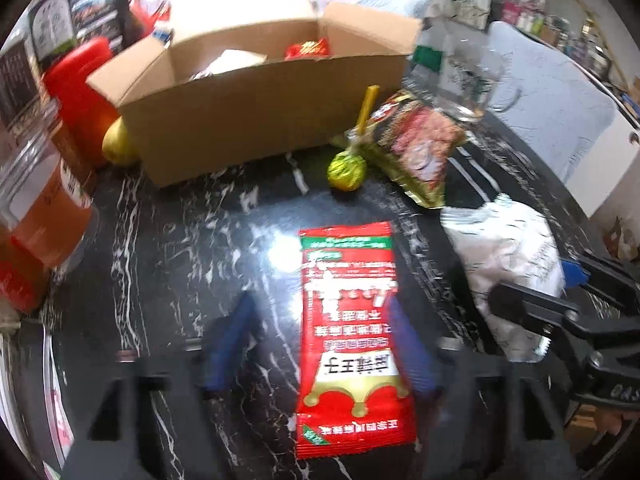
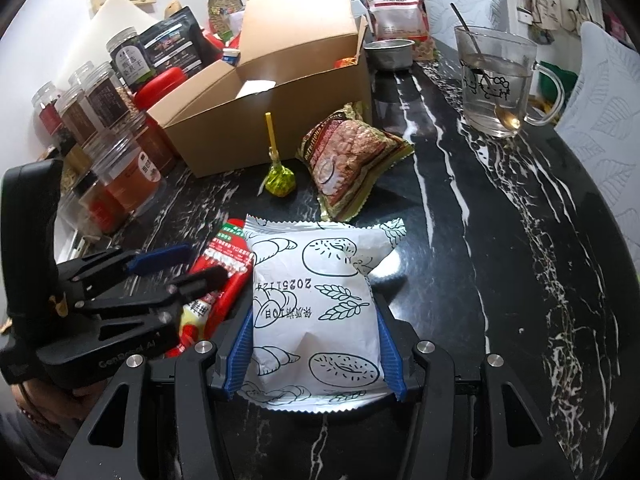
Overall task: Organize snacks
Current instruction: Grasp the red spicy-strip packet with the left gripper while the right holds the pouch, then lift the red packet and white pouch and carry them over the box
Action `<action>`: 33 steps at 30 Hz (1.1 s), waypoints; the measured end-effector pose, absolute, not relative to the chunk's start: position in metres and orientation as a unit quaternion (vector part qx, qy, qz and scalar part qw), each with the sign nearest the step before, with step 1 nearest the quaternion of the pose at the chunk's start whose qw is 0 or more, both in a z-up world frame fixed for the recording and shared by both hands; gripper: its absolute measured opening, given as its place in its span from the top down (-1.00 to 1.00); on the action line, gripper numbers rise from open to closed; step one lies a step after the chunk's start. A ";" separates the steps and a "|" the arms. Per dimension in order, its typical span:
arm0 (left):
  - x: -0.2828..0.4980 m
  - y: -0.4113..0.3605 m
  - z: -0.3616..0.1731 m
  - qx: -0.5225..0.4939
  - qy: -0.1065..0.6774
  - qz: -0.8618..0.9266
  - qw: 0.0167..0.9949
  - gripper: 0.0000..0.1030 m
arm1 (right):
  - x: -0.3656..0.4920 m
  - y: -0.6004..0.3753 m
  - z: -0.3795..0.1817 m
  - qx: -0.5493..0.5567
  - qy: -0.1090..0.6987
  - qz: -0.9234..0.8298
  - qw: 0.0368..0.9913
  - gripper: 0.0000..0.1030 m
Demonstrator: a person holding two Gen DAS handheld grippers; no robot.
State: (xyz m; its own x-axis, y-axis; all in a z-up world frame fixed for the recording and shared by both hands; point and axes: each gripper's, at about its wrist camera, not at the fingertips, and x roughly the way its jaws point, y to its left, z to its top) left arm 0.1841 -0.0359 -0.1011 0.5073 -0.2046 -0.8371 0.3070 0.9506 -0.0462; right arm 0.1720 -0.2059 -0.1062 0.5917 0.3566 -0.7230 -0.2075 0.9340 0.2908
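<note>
A red sachet [image 1: 348, 336] lies flat on the black marble table [image 1: 172, 248], between the blue pads of my left gripper [image 1: 320, 300]. The gripper is open; the left pad stands clear of the sachet and the right pad is at its edge. My right gripper [image 2: 314, 316] is shut on a white bread packet [image 2: 316, 300], one pad pressed on each long side. In the right wrist view the left gripper [image 2: 206, 262] hangs over the red sachet [image 2: 224, 280]. The left wrist view shows the right gripper [image 1: 532, 284] around the white packet [image 1: 512, 256]. An open cardboard box [image 2: 280, 120] stands behind.
A green-wrapped lollipop [image 2: 280, 184] and a meat-print snack bag [image 2: 348, 160] lie in front of the box. Jars [image 2: 120, 168] line the left edge. A glass mug [image 2: 496, 80] with a spoon, a metal bowl [image 2: 390, 54] and a cashew bag [image 2: 396, 4] stand at the back right.
</note>
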 end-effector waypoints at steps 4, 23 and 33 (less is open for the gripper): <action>0.187 -0.036 -0.108 0.045 0.486 -0.163 0.857 -0.50 | 0.172 -0.208 -0.106 0.090 0.423 0.155 0.888 -0.05; 0.170 -0.040 -0.102 0.047 0.445 -0.167 0.878 0.14 | 0.172 -0.213 -0.106 0.097 0.420 0.151 0.890 -0.05; 0.165 -0.024 -0.073 0.028 0.416 -0.167 0.894 0.14 | 0.170 -0.210 -0.092 0.104 0.397 0.161 0.898 -0.05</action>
State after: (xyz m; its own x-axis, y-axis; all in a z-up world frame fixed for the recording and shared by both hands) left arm 0.1647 -0.0239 -0.0734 0.5990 -0.2752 -0.7520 0.3215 0.9427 -0.0889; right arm 0.1704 -0.2100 -0.0916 0.6326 0.3712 -0.6797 -0.2062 0.9267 0.3141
